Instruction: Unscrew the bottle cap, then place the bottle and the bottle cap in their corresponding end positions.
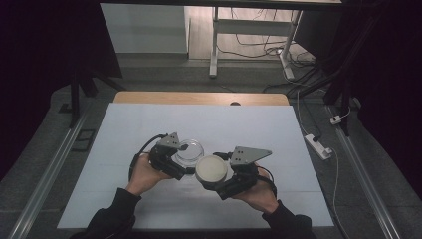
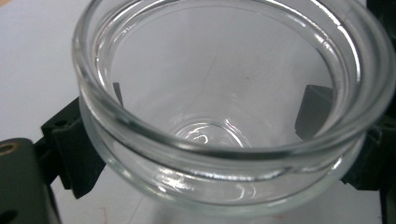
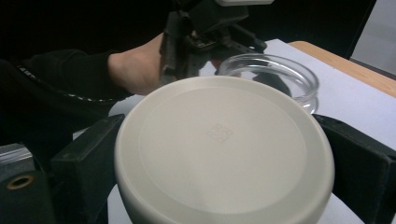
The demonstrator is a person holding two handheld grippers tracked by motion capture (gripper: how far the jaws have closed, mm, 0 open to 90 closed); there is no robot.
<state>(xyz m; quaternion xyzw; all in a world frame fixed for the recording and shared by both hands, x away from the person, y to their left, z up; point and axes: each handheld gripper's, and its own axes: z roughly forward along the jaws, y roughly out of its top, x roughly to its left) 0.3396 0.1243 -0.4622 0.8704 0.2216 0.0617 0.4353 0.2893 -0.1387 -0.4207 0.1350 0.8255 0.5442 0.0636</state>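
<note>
Two grippers work near the middle of the white table [image 1: 124,194]. The left gripper [image 1: 180,167] clamps an upright clear glass jar [image 1: 189,150], mouth up. Just right of the jar, the right gripper [image 1: 211,185] grips a round cream lid [image 1: 211,169], flat face up.
</note>
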